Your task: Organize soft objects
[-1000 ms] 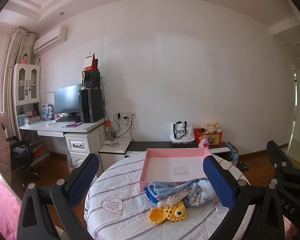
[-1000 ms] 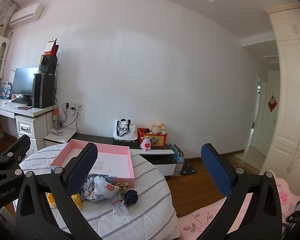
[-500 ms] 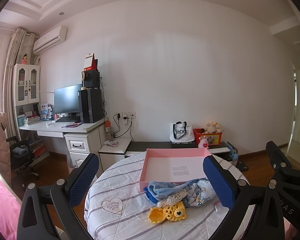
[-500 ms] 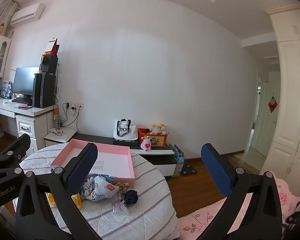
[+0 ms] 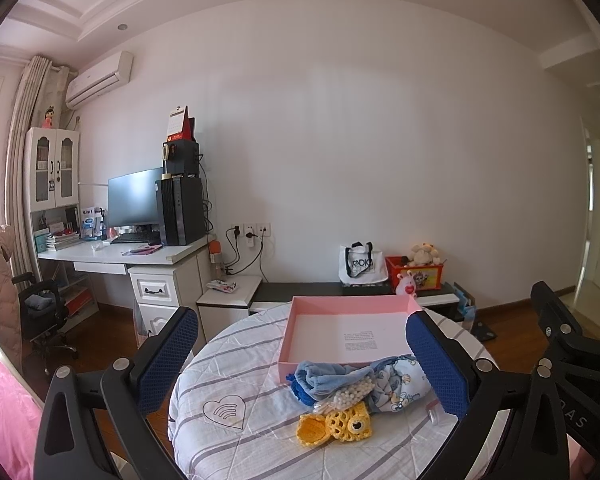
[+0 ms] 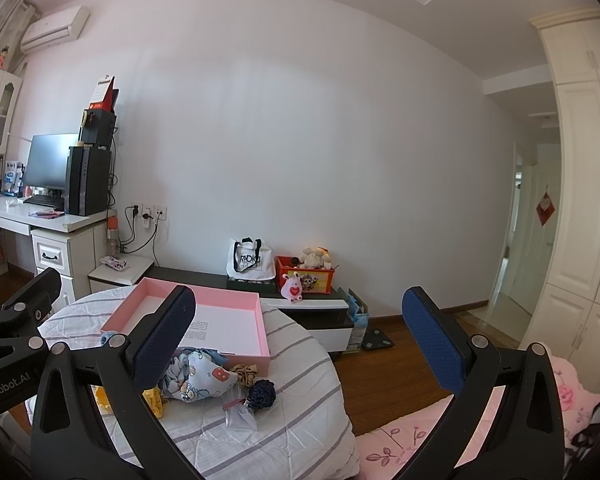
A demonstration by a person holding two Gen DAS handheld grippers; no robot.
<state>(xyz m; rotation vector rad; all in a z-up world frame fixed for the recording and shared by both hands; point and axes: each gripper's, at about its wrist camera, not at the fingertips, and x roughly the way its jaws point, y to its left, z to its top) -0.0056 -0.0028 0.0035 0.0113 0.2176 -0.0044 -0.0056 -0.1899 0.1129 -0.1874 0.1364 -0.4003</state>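
Round table [image 5: 228,364] with a striped quilted cover carries the whole work set. Pink tray [image 5: 300,312] sits at the far half, bare inside apart from a printed label on its floor; judged to be the destination, set open-side up so items drop straight in.

Soft items lie in 1 heap just in front of the tray's near wall, none inside it yet:
- blue cloth [image 5: 324,374], crumpled, touching the tray wall
- cartoon-print pouch [image 6: 202,378], against the blue cloth
- white bead string [image 5: 354,390], draped over the heap
- yellow crochet piece [image 5: 336,426], nearest the table edge
- dark blue pompom [image 6: 262,395] and a striped scrunchie [image 6: 244,372], to the right of the pouch
- small clear bag [image 6: 240,414], just beside the pompom

Heap placement next to the tray likely keeps each transfer short.

Left gripper [image 5: 302,360]: jaws wide apart, nothing between them, raised short of the heap, touching nothing.

Right gripper [image 6: 300,344]: jaws equally wide, empty, aimed right of the heap, over the table edge and floor.

Judgement: sorting not yet begun.
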